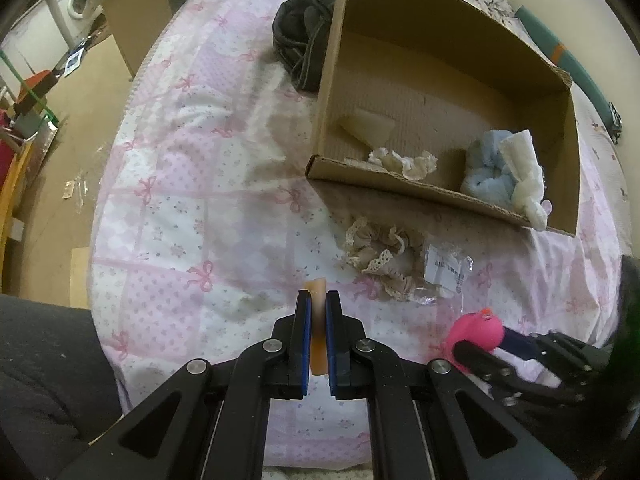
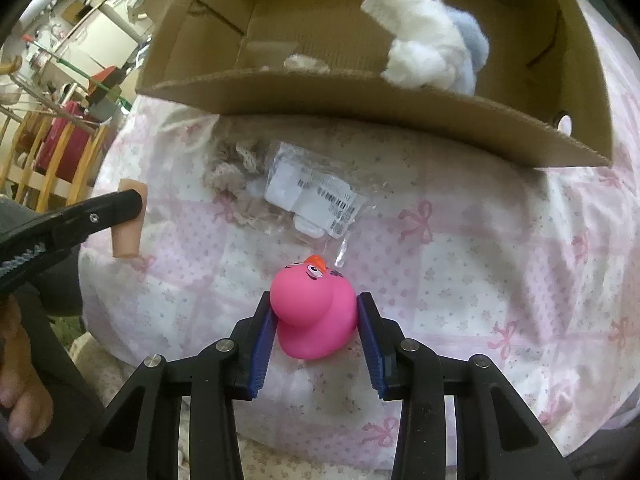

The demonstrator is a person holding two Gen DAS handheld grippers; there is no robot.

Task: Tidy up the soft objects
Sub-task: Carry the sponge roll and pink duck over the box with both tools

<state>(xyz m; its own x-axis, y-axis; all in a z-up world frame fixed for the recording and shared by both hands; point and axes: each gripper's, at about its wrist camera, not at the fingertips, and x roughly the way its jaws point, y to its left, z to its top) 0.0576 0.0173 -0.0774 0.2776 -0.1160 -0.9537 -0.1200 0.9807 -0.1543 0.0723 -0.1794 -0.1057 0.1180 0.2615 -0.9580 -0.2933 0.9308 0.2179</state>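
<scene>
Holding, above the bed [image 1: 168,200] before the box [image 1: 400,184]: left gripper [image 1: 319,300], jaws narrow on a tan, probably foam, block [image 1: 319,292]; right gripper [image 2: 316,312], jaws pinching a pink duck [image 2: 314,312] by its flanks, light, squashy, likely slippery.

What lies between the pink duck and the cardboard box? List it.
In the right wrist view, a clear plastic packet with barcode labels and a lace scrunchie lie on the bedsheet between the pink duck and the cardboard box.
</scene>
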